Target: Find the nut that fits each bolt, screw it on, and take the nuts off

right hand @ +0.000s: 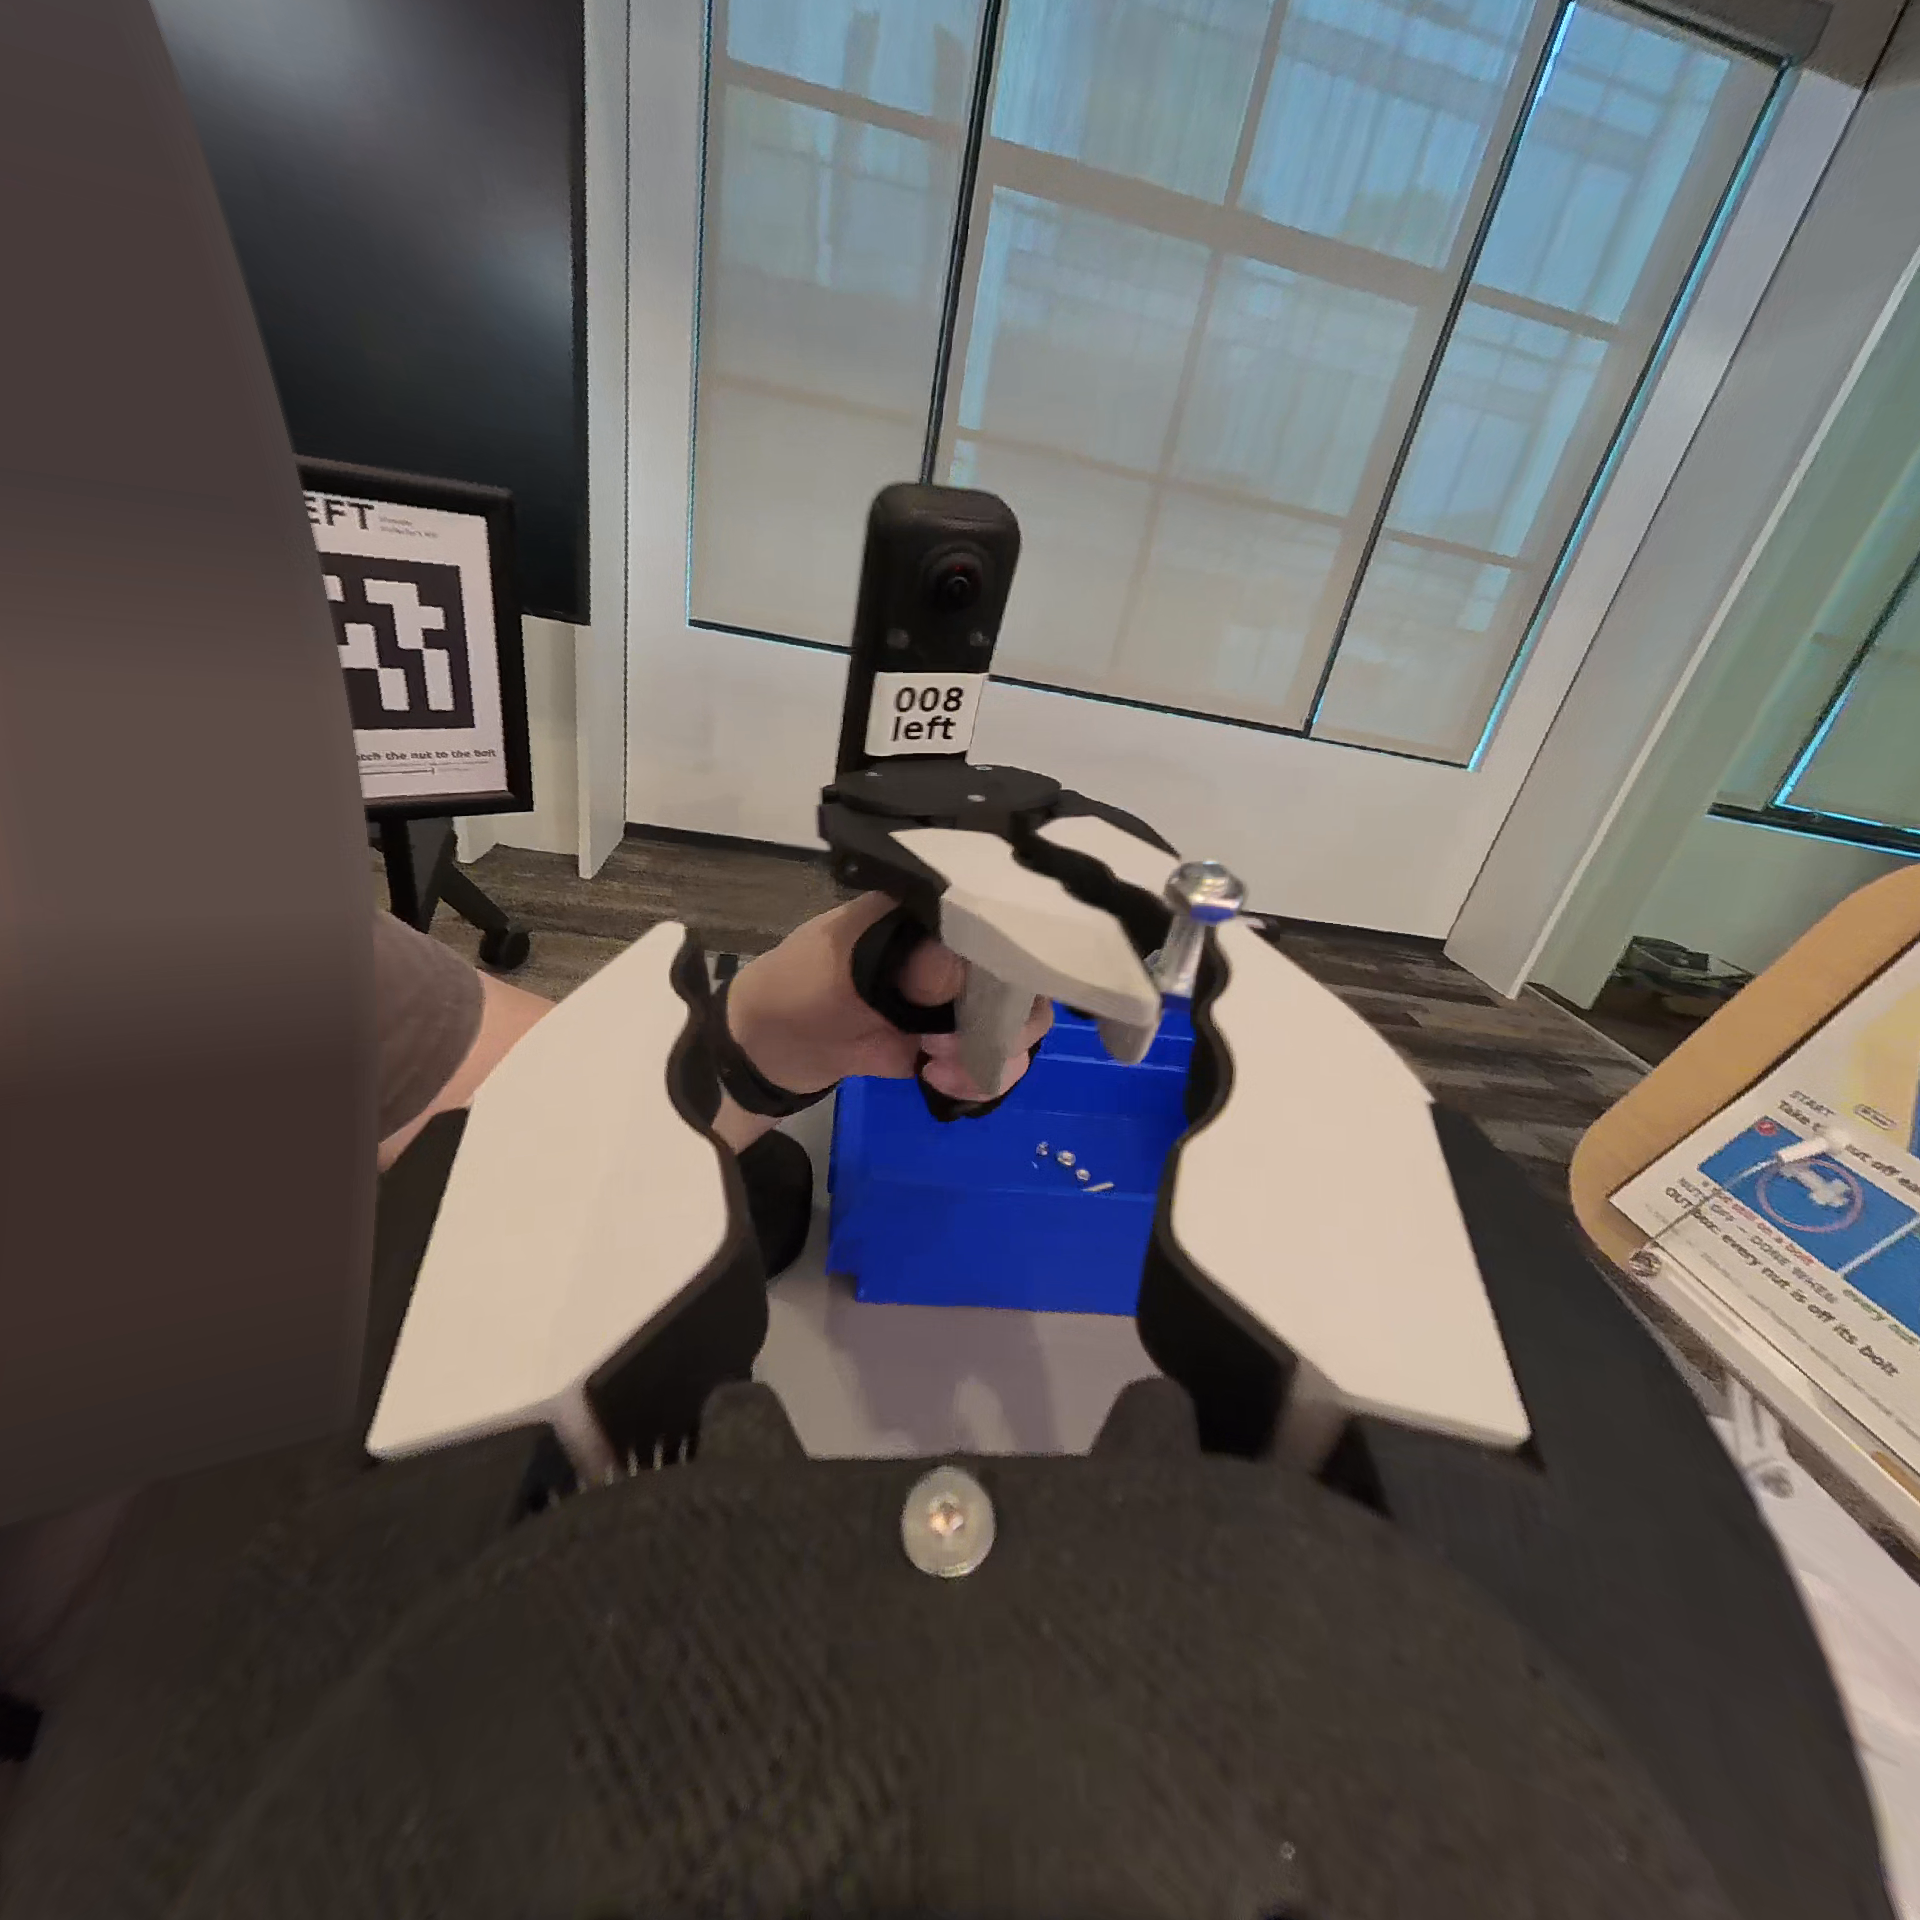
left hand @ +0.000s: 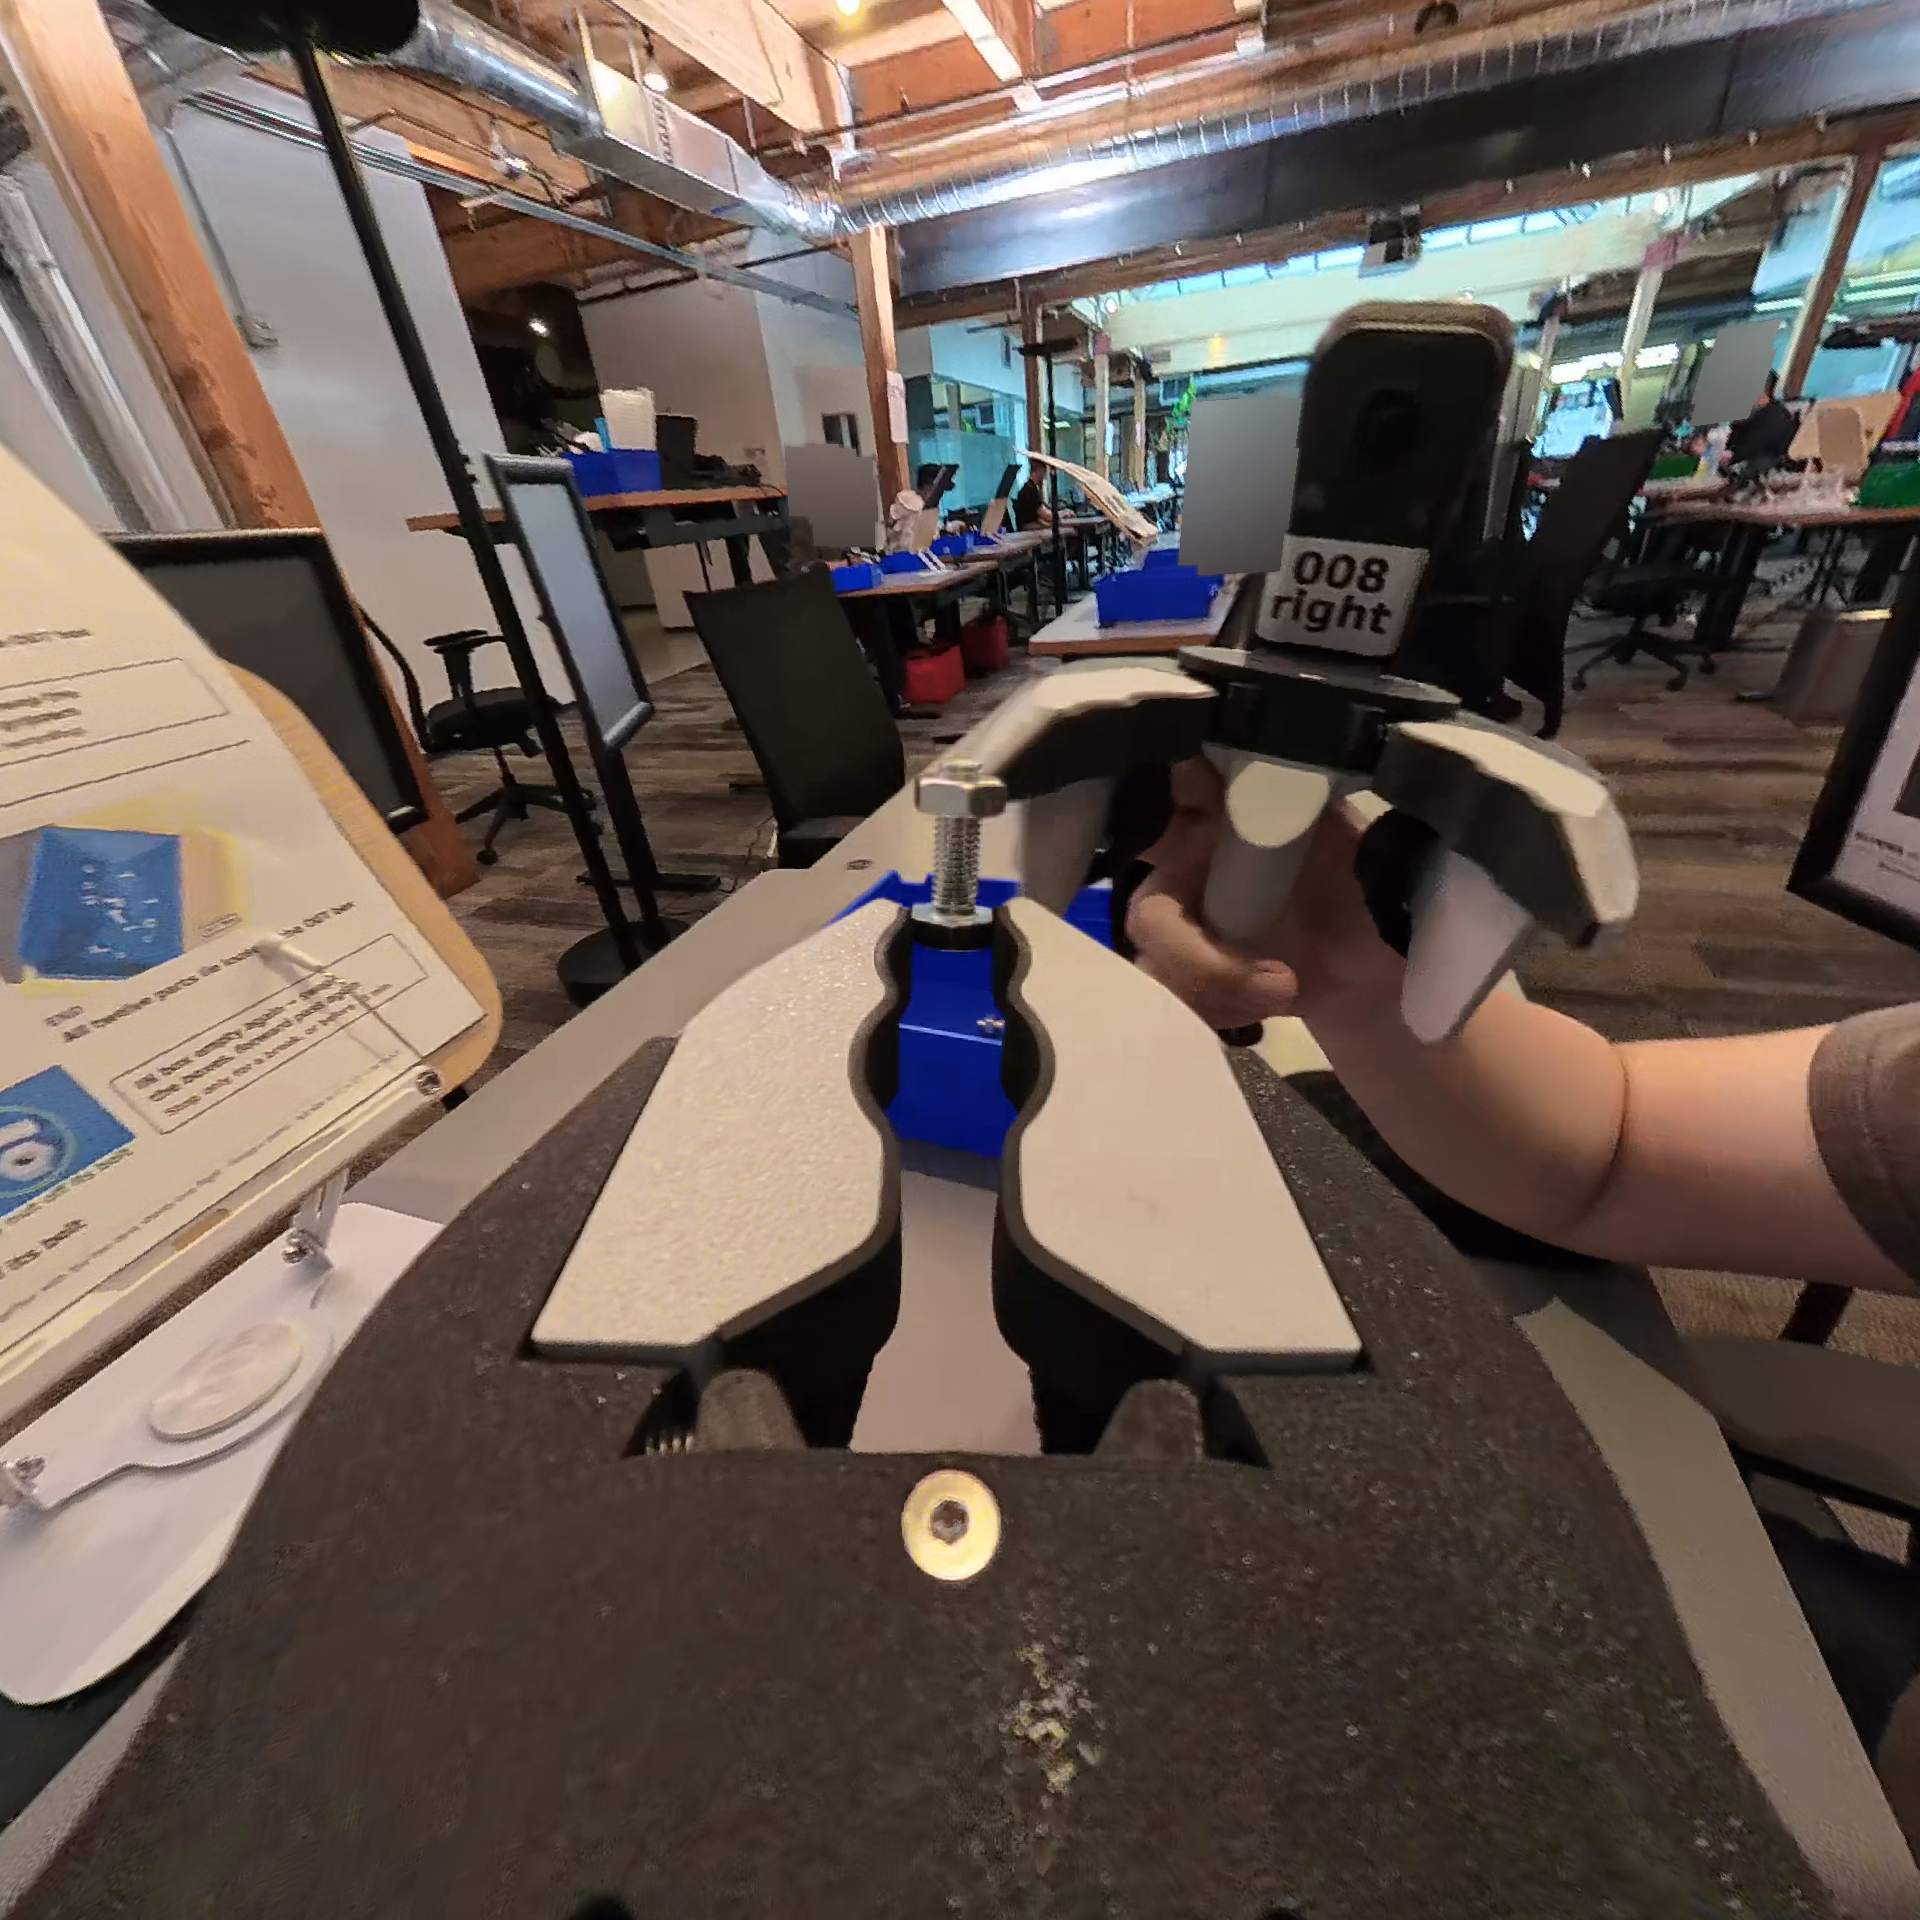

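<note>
Left hand-held gripper point(left hand: 954, 925) is clamped on the bolt point(left hand: 951, 868) upright above the blue bin point(left hand: 951, 1081); right hand-held gripper point(right hand: 1195, 966) is spread wide, one fingertip beside the nut point(left hand: 961, 792). A glancing push could tilt the bolt or drop the nut.

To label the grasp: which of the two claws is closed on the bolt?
The left claw: its fingers pinch the bolt at its base, while the right claw stands wide open beside the nut.
</note>
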Action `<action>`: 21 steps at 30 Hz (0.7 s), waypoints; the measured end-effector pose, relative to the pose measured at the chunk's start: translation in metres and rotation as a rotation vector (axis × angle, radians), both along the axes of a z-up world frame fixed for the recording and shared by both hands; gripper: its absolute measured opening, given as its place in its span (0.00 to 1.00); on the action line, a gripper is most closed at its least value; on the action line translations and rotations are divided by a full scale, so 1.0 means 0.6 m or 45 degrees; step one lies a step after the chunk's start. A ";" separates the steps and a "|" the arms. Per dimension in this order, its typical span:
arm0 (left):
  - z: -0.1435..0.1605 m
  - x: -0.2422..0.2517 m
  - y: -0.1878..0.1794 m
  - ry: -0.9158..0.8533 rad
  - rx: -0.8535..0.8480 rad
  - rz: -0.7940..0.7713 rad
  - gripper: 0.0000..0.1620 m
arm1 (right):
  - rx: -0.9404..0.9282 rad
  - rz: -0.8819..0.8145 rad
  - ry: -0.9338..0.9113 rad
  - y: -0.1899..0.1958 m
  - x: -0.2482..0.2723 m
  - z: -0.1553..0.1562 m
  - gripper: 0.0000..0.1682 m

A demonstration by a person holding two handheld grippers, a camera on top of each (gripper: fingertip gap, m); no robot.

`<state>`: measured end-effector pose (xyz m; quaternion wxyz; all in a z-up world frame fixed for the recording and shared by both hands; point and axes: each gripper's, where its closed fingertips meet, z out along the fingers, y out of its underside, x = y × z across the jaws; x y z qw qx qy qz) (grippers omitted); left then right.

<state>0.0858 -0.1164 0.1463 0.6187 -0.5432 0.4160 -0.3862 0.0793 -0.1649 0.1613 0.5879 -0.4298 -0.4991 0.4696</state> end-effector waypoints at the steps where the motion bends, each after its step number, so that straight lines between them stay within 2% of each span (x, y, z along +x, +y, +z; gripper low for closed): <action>1: 0.003 -0.006 0.004 -0.013 0.001 0.014 0.08 | -0.001 0.011 -0.004 -0.003 0.002 0.002 0.53; 8: -0.003 0.014 -0.016 0.025 0.037 -0.038 0.08 | -0.020 -0.025 0.082 0.012 0.006 0.010 0.53; 16: -0.012 0.029 -0.027 0.042 0.041 -0.083 0.08 | -0.015 0.016 0.119 -0.002 -0.014 0.004 0.54; 21: 0.000 0.012 -0.014 0.013 0.071 -0.010 0.08 | -0.033 0.022 0.147 0.000 -0.010 0.009 0.54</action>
